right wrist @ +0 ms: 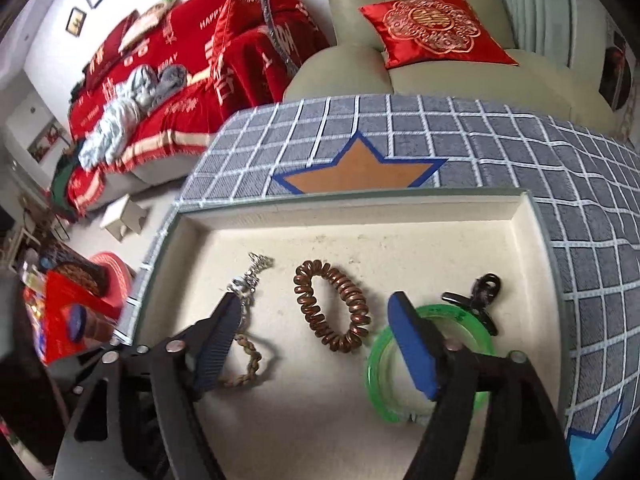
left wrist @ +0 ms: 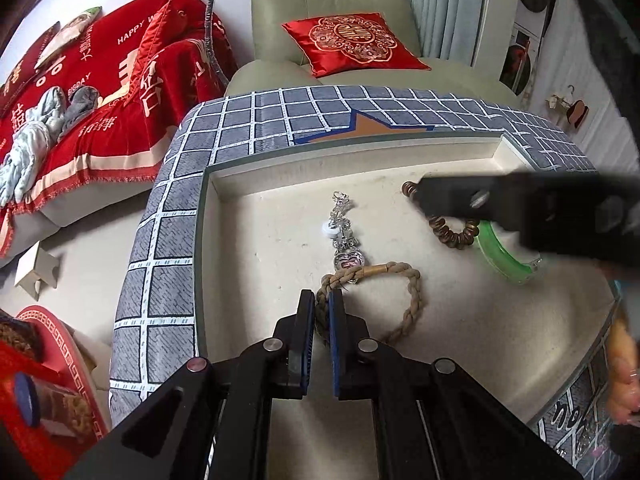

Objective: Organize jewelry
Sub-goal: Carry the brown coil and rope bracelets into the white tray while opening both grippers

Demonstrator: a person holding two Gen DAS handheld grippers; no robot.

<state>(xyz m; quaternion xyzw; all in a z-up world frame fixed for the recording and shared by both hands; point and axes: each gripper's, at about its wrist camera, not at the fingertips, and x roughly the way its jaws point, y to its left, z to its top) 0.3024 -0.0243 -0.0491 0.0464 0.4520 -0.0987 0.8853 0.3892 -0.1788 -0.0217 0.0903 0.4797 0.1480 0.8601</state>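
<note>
A cream tray (left wrist: 280,172) lies on a grey checked cloth. In it lie a braided rope bracelet (left wrist: 412,292), a silver charm chain with a heart pendant (left wrist: 346,232), a brown coil bracelet (right wrist: 332,308), a green bangle (right wrist: 380,364) and a black clip (right wrist: 480,296). My left gripper (left wrist: 322,308) is shut on the rope bracelet's near-left part. My right gripper (right wrist: 316,320) is open and empty above the tray, its fingers straddling the coil bracelet; its right finger (right wrist: 412,344) is over the bangle. It shows as a black blur in the left wrist view (left wrist: 520,208).
A green armchair with a red cushion (left wrist: 352,40) stands behind the table. A sofa with a red blanket (left wrist: 100,92) is at the left. A red box and a round red tray (right wrist: 80,312) stand low at the left. A small white stool (right wrist: 124,216) is on the floor.
</note>
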